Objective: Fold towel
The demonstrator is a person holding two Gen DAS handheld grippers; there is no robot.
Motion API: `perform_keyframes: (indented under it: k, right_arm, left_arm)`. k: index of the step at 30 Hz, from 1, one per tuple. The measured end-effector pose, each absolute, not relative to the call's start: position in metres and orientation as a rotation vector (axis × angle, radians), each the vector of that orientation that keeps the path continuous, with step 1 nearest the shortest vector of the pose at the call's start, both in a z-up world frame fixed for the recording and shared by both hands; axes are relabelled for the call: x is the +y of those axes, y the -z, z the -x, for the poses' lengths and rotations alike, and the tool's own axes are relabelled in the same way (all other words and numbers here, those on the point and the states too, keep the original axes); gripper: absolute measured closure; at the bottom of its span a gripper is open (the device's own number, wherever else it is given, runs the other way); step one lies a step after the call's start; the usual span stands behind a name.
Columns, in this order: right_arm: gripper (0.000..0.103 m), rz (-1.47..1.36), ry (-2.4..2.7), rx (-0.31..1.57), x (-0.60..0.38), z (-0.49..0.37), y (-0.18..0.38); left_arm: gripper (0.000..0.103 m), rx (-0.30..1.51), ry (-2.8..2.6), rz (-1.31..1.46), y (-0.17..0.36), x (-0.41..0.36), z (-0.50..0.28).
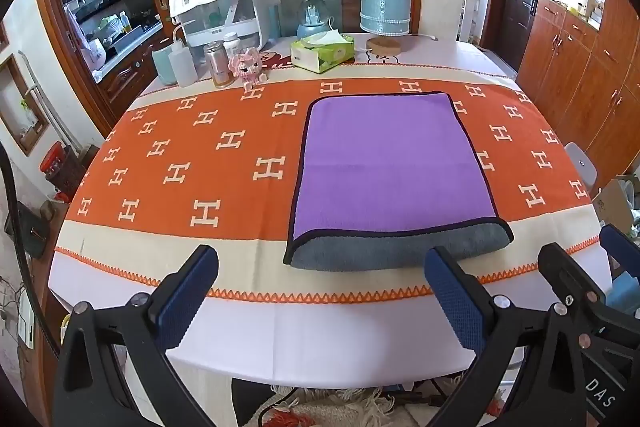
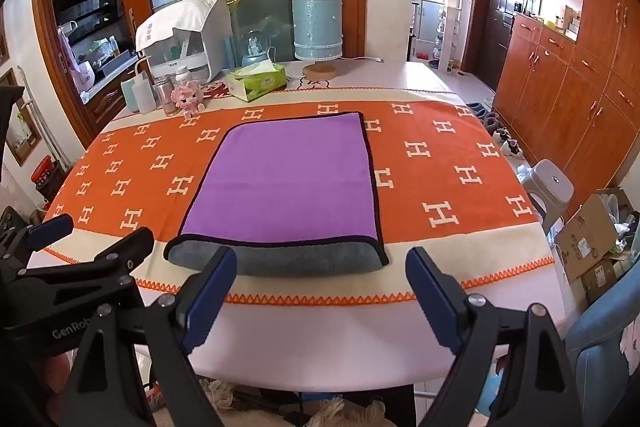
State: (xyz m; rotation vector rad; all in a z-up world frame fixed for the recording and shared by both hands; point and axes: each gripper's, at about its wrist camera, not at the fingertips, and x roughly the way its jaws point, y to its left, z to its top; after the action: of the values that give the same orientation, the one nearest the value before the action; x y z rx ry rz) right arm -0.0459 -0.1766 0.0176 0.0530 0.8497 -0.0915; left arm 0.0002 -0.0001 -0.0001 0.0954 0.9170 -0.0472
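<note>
Nearest, the left gripper (image 1: 320, 267) hangs over the near edge of the table with its blue-padded fingers spread wide and nothing between them; the right gripper (image 2: 322, 269) sits just beside it on the right, likewise wide apart and empty, its tips low over the white tablecloth (image 2: 320, 339). Just past the fingertips lies the towel (image 2: 288, 183), flat on the orange H-patterned runner (image 2: 440, 167), purple side up with a dark trimmed border; its near end shows the grey underside in a rounded fold reaching onto the runner's cream band. Neither gripper touches it. Farther back on the left stand a pink toy figure (image 1: 248, 67) and several bottles (image 1: 182, 61), then a green tissue box (image 1: 323, 54), and beyond that a pale blue lamp (image 1: 385, 1) on a wooden base.
</note>
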Motion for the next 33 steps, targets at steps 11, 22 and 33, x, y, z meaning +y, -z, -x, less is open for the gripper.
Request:
perform_keyframes:
  k: [11, 22, 33]
  right_arm:
    - [0.016, -0.063, 0.085, 0.854, -0.1773, 0.045, -0.0177]
    - [0.016, -0.064, 0.09, 0.859, -0.1765, 0.0455, -0.0143]
    - [0.016, -0.068, 0.09, 0.866, -0.1792, 0.0445, -0.0125]
  left_arm:
    - [0.001, 0.921, 0.05, -0.09, 0.0002, 0.0, -0.0003]
    - [0.001, 0.923, 0.056, -0.084, 0.0002, 0.0002, -0.0003]
    - [0.001, 0.927, 0.077, -0.065, 0.005, -0.0003, 0.0024]
